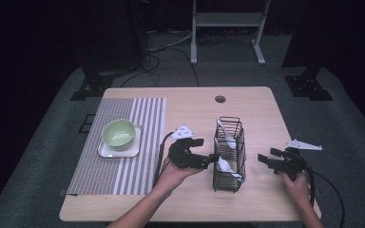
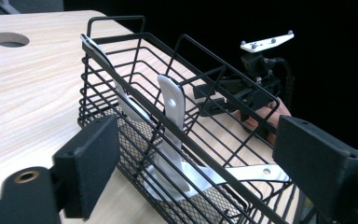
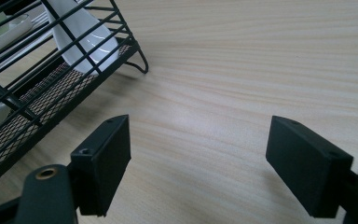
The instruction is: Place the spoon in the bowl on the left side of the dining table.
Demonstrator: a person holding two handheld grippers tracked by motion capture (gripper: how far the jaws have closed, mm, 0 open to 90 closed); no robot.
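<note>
At the middle of the pale wooden table (image 1: 195,118), the black wire basket (image 1: 229,154) holds white ceramic spoons (image 2: 175,140). The left gripper (image 1: 211,159), jaws wide and empty, straddles its near edge, seemingly reaching for a spoon; next, close on a handle. The right gripper (image 1: 265,160) waits open, empty.

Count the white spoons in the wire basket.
2. One spoon leans in the far half of the wire basket; the other spoon lies in the near half. More may be hidden.

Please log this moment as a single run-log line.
left tongs: open, at wire basket | right tongs: open, beside basket, over table | white spoons: in basket
</note>
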